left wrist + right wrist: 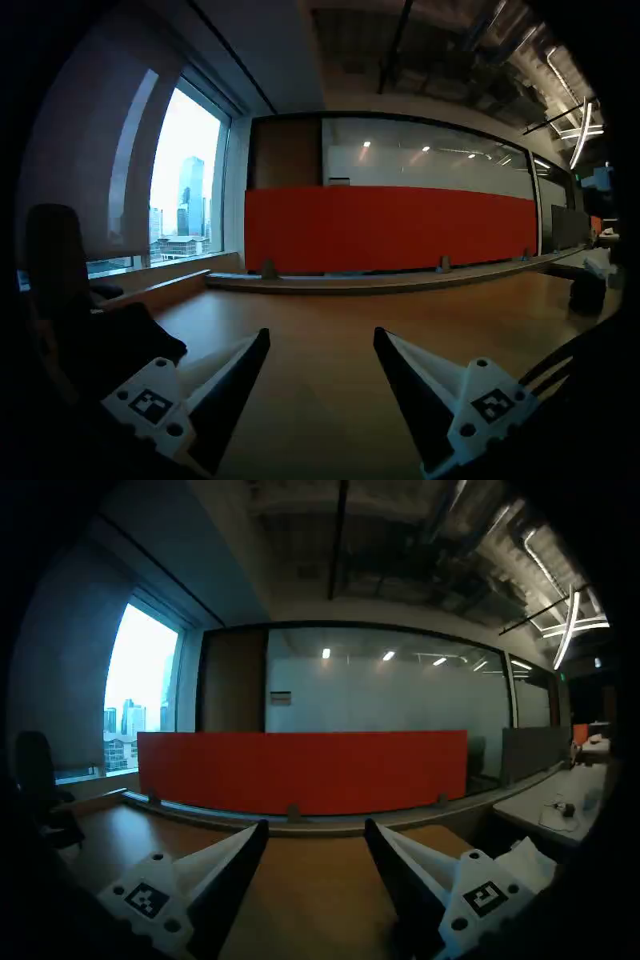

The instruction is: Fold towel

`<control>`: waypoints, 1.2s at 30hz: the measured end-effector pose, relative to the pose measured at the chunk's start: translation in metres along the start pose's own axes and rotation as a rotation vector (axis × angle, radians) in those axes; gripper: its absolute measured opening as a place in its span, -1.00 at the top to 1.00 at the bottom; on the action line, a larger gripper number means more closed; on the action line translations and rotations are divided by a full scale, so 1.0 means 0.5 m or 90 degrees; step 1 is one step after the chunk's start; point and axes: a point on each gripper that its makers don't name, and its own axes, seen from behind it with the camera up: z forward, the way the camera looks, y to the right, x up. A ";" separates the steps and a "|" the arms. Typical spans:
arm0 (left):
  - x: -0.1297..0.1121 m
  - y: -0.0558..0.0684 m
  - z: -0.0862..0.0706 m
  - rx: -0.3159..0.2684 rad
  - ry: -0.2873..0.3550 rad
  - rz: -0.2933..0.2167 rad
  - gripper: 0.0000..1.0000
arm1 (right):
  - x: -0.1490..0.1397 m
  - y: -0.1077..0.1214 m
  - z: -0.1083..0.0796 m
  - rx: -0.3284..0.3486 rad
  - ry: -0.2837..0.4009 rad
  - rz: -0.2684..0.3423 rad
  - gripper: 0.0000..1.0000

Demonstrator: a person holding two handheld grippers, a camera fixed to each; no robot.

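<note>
Left tongs (pixel 321 331) gape wide over the wooden bench (pixel 336 300), holding nothing. Right tongs (pixel 316 822) are spread too, empty; a crumpled white cloth (pixel 530 858), likely the towel, lies just beside their right finger.

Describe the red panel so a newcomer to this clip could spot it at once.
Start at the bright window on the left and follow the wooden desk to its far edge. The red panel stands along that edge, below the glass wall. Its bright red colour and long, low shape set it apart from the grey panel to its right.
</note>
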 end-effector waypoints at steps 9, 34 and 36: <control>0.000 0.001 0.000 0.000 0.000 0.000 -0.92 | -0.091 0.012 -0.005 -0.011 -0.004 0.028 -0.85; -0.001 0.002 0.000 0.000 0.000 0.000 -0.93 | -0.273 0.037 -0.010 -0.015 -0.019 0.032 -0.85; -0.001 0.002 0.000 0.000 0.000 0.000 -0.93 | -0.280 0.036 -0.010 -0.014 -0.021 0.029 -0.85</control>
